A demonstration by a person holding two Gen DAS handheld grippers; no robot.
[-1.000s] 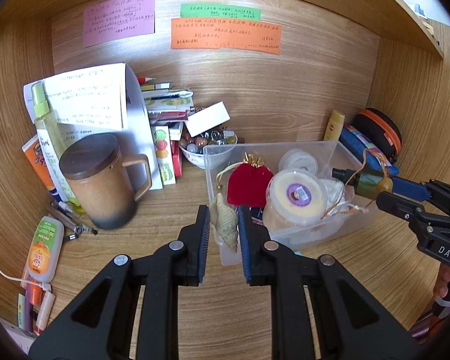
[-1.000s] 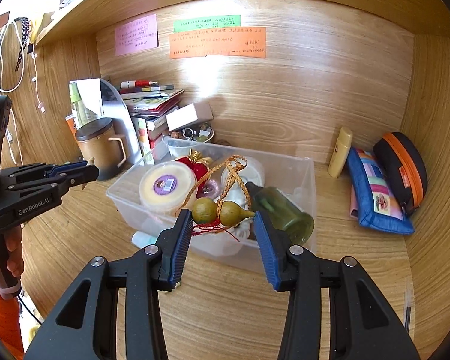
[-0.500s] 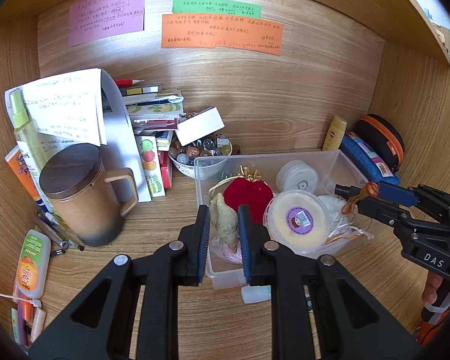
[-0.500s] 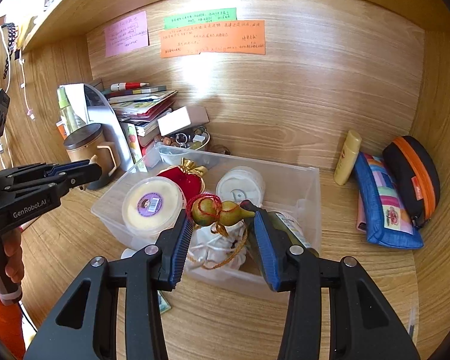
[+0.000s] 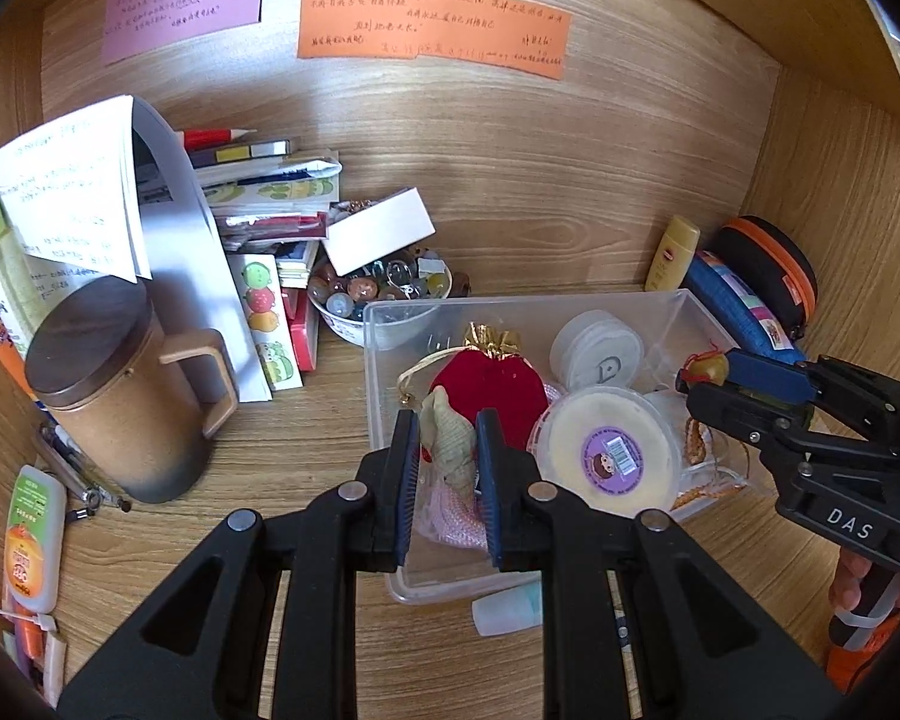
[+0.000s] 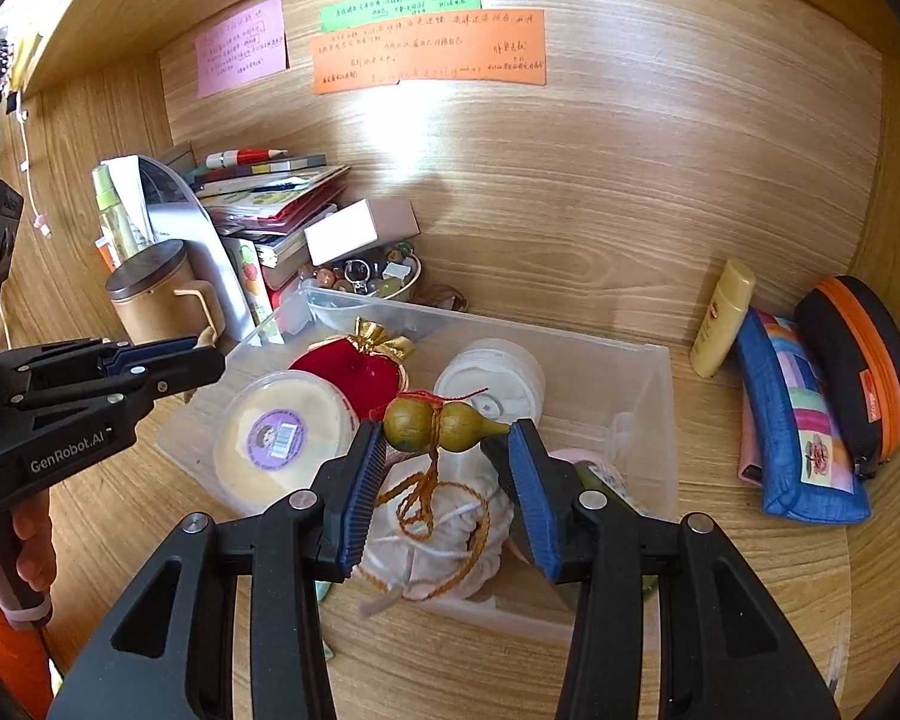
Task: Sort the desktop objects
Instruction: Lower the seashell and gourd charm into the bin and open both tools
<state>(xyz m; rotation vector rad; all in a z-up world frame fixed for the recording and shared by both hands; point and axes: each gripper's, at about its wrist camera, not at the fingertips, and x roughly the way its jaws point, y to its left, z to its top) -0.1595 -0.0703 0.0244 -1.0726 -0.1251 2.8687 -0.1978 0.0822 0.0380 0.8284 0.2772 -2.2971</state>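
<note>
- Conch shell [image 5: 449,441]: clamped between the pads of the left gripper [image 5: 447,450], held above the near-left corner of the clear bin [image 5: 384,414]; judged rigid, light and brittle, best gripped across its broad body
- Gourd charm [image 6: 444,423]: grasped end to end by the right gripper [image 6: 447,450] over the bin, its braided cord [image 6: 426,498] hanging onto a white cloth pouch [image 6: 450,534]; judged hard, smooth and prone to slipping
- Bin contents: red velvet pouch [image 5: 492,390], round lidded tub [image 5: 612,456]
- Surface [image 5: 282,438]: brown lidded mug [image 5: 120,408] stands left of the bin
</note>
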